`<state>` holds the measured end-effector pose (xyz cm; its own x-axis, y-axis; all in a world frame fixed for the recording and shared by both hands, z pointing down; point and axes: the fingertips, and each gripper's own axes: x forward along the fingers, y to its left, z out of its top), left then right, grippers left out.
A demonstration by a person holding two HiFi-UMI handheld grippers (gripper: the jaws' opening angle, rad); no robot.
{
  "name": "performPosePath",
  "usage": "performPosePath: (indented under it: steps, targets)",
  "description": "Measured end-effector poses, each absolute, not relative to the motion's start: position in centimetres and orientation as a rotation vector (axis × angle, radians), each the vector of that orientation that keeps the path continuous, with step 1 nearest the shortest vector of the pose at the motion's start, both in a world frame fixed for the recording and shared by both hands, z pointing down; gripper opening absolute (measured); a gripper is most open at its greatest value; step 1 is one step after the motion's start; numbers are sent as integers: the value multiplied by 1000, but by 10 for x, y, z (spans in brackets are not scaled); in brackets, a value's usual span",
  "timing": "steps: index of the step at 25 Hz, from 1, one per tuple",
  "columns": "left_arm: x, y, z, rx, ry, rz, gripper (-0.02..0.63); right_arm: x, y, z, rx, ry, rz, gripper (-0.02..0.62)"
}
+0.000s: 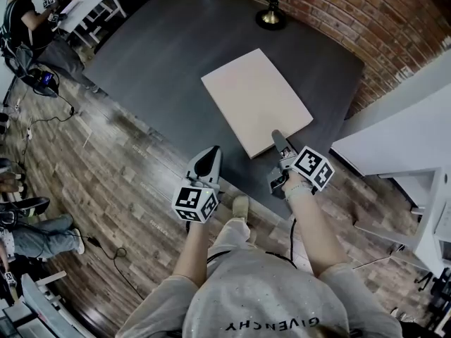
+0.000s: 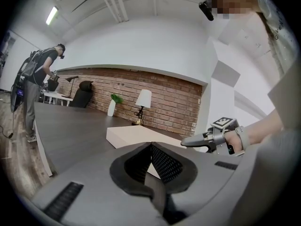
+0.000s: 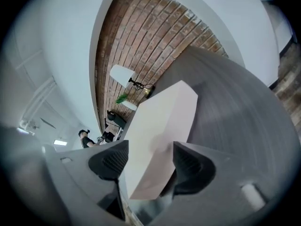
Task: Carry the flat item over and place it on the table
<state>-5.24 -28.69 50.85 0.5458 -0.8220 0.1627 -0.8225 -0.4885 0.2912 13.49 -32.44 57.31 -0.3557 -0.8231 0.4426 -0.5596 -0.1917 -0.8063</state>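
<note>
A flat, pale rectangular board [image 1: 257, 101] lies on the dark matte worktop [image 1: 162, 55]. The right hand-held gripper [image 1: 277, 141] clamps its near edge. The left hand-held gripper [image 1: 209, 160] is closed and empty.

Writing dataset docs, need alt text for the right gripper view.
The right gripper clamps the near end of a flat beige box on a dark table. Behind are a brick wall, a lamp and a distant person.

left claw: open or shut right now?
Shut, empty. In the left gripper view the left claw has its ribbed black pads meeting at the tips, nothing between; the flat beige board lies beyond.
</note>
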Motion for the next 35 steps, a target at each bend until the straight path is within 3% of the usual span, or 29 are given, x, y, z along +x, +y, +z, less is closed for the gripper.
performPosePath:
  steps: [10,12,35]
  targets:
    - [-43,-272,499,2472,-1342,-10,-2,145,-303,560,-1626,1950,-1465,31]
    - [-41,-269,496,2473,-1339,-18,-2,147,-299,556,-1643,2011,-1420,0]
    - [-22,-250,463,2546,-1331,-54,-2,161,-262,467,-1734,2572,-667,-3]
